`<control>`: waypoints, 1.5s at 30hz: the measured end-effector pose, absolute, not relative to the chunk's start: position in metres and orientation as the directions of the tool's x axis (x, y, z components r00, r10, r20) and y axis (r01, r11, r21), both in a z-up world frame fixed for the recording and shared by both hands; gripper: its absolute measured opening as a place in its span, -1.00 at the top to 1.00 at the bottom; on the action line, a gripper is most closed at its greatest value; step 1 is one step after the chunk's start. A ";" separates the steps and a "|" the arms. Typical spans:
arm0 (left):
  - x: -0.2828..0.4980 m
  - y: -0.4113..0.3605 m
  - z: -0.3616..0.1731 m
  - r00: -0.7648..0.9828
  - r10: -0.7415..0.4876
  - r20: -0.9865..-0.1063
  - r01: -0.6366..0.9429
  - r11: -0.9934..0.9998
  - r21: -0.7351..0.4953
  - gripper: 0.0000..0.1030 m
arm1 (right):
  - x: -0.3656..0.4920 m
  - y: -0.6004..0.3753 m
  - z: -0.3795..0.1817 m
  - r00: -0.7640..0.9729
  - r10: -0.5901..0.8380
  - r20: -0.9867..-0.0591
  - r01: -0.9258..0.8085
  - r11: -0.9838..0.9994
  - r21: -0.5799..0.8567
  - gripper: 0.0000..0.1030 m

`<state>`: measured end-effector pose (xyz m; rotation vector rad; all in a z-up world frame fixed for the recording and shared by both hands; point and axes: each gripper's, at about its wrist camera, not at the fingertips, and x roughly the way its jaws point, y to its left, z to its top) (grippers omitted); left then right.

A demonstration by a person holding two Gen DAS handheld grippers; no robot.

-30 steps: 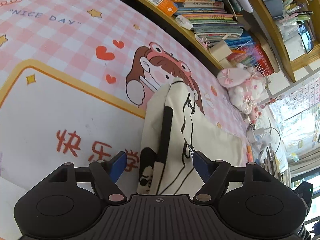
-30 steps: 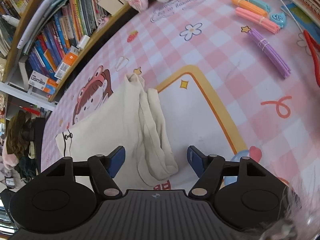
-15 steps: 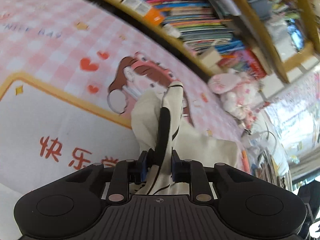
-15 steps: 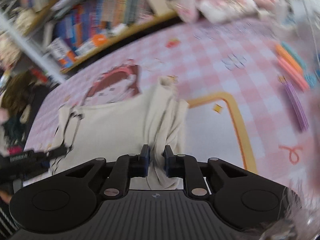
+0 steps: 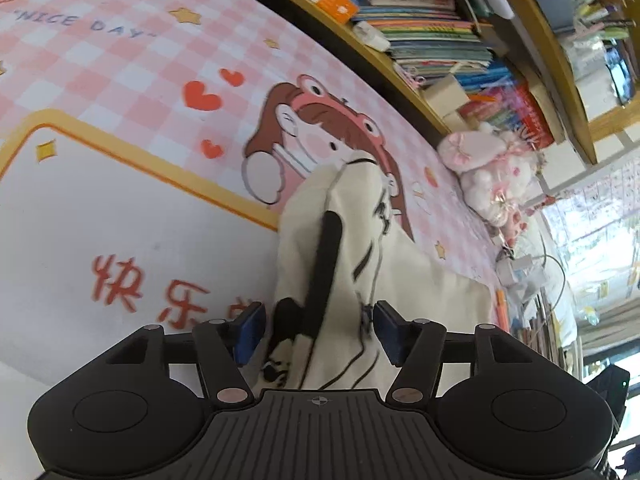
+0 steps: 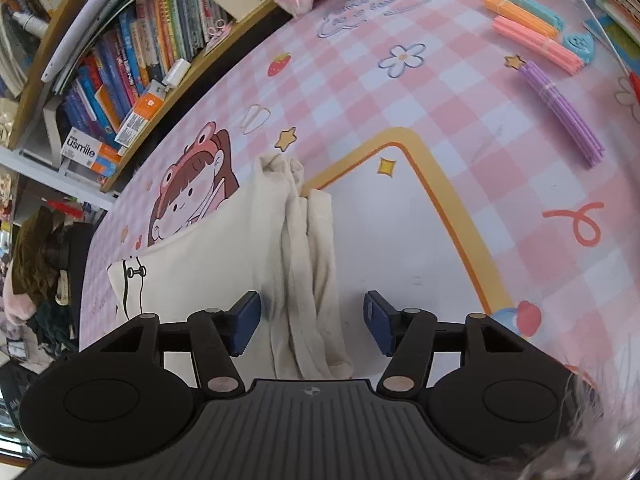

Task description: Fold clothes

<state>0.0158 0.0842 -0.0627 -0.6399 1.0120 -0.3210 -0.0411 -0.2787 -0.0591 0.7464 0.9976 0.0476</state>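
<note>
- Left wrist view: the left hand-held gripper has just been opening; its blue pads stand apart on either side of the cream garment without pressing it, so nothing is gripped.
- The garment lies on the pink checked tabletop, running from lower centre up to the cartoon girl print at mid-frame, with black line art and a dark band along its bunched edge.
- Upper right: a bookshelf and a pink plush toy, well clear of the cloth.
- Right wrist view: the right hand-held gripper has also just been opening — jaws apart, the rolled cream folds between the pads but loose.
- The cloth spreads flat toward the left of the frame; bundles of coloured sticks lie upper right, well apart.
- Handling, as a judgement: light, soft and limp — it will sag and slip out of shape if taken by one layer. Best pinch through all the bunched layers at the near edge, one gripper per end.
</note>
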 end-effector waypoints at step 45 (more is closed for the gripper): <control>0.025 0.090 -0.071 0.442 -0.593 -0.673 -0.029 0.740 -0.671 0.35 | -0.038 -0.269 -0.054 0.561 0.342 -0.753 0.259 0.792 0.553 0.19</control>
